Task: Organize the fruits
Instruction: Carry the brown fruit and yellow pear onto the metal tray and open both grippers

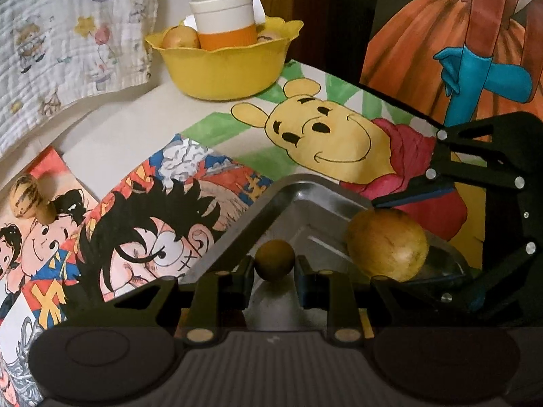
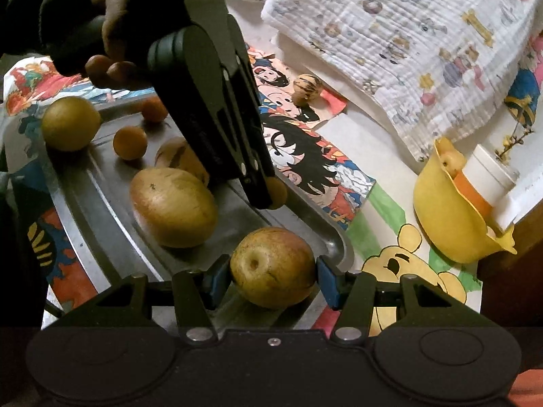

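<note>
My left gripper (image 1: 275,271) is closed on a small round brown fruit (image 1: 275,261), dull and matte, pinched between the two blue pads over the near corner of the metal tray (image 1: 237,224). My right gripper (image 2: 273,278) grips a larger apple (image 2: 273,266), yellow-brown with a russeted, speckled skin and its dimpled stem end facing the camera; the pads press on both flanks, at the tray's rounded corner. The tray is brushed steel with a raised rolled rim and ribbed floor. Inside it lie a second smooth oval apple (image 2: 173,207), a rounder greenish one (image 2: 70,123), two small orange fruits (image 2: 130,142) and a striped tan piece partly hidden behind the left gripper. Beyond the rim, cartoon-printed paper covers the table; a striped fruit (image 1: 23,196) sits there alone. The scalloped yellow plastic bowl (image 1: 224,68) stands well apart, holding a cup and an apple, with flat open paper between tray and bowl.
</note>
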